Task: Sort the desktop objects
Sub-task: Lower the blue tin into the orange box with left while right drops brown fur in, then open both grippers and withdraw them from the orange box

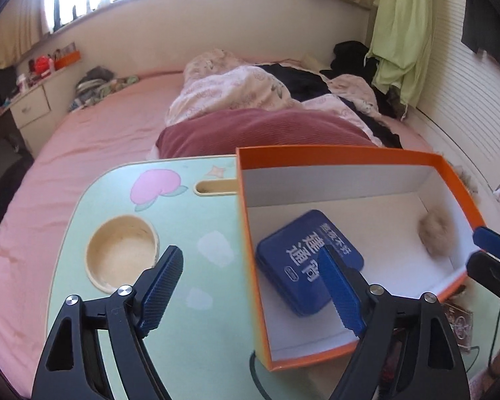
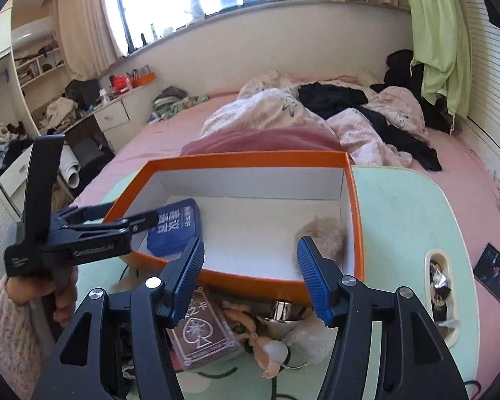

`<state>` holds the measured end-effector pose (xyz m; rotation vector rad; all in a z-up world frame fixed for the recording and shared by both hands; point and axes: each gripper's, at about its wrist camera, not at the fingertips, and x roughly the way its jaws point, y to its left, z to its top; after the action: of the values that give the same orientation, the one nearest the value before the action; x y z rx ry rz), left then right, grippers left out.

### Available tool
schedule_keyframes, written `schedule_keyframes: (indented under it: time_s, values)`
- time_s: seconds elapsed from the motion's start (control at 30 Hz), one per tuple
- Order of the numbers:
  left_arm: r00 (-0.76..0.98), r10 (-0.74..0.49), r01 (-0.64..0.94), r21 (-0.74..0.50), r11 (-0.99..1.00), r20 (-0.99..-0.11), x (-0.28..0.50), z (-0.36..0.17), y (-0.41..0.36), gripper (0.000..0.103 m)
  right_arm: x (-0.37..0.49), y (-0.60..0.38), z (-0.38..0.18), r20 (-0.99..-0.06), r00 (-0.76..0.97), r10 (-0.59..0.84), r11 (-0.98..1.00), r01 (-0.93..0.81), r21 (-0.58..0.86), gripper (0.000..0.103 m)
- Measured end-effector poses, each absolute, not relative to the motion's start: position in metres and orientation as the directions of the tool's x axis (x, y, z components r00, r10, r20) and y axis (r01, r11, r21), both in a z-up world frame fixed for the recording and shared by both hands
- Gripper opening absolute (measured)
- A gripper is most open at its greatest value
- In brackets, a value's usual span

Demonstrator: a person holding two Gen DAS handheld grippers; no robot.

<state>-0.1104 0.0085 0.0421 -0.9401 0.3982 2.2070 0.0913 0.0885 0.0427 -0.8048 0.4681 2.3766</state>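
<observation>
Left wrist view shows the blue tin point(image 1: 308, 263) lying flat at the near left of the orange box point(image 1: 350, 153), with a tan fur ball point(image 1: 436, 233) against the box's right wall. The box sits on a pale green lap table point(image 1: 170, 340) on a pink bed point(image 1: 93, 123). The left gripper point(image 1: 253, 286) straddles the box's left wall, jaws wide apart and empty. The right gripper point(image 2: 250, 276) hangs over the box's near rim, jaws parted and empty, above a card deck point(image 2: 200, 336).
</observation>
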Motion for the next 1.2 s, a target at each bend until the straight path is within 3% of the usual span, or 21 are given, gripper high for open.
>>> schedule_keyframes:
  time_s: [0.2,0.37,0.53,0.83,1.1,1.2]
  values:
    - [-0.552,0.431,-0.689,0.1,-0.718,-0.714,-0.118,0.041,0.018,0.08,0.089,0.071,0.039,-0.658,-0.642,0.394,-0.789,-0.603,0.116,0.063]
    - [-0.584,0.56,-0.707,0.028,-0.707,-0.588,-0.096,0.076,-0.008,0.078,0.097,0.065,0.041,-0.626,-0.705,0.334,-0.816,-0.549,0.182,0.064]
    - [-0.54,0.659,-0.755,-0.044,-0.654,-0.524,-0.047,0.1,-0.06,0.096,0.122,0.03,0.041,-0.578,-0.708,0.405,-0.846,-0.53,0.055,0.064]
    - [-0.442,0.644,-0.814,-0.023,-0.581,-0.625,0.024,0.041,-0.103,0.101,0.164,0.002,-0.002,-0.671,-0.62,0.406,-0.85,-0.526,-0.029,0.065]
    - [-0.41,0.552,-0.807,0.006,-0.59,-0.726,0.02,-0.002,-0.096,0.103,0.161,0.014,-0.026,-0.729,-0.539,0.422,-0.827,-0.559,-0.066,0.1]
    - [-0.416,0.552,-0.808,0.015,-0.589,-0.723,0.021,-0.003,-0.098,0.103,0.162,0.013,-0.028,-0.728,-0.541,0.422,-0.83,-0.553,-0.07,0.103]
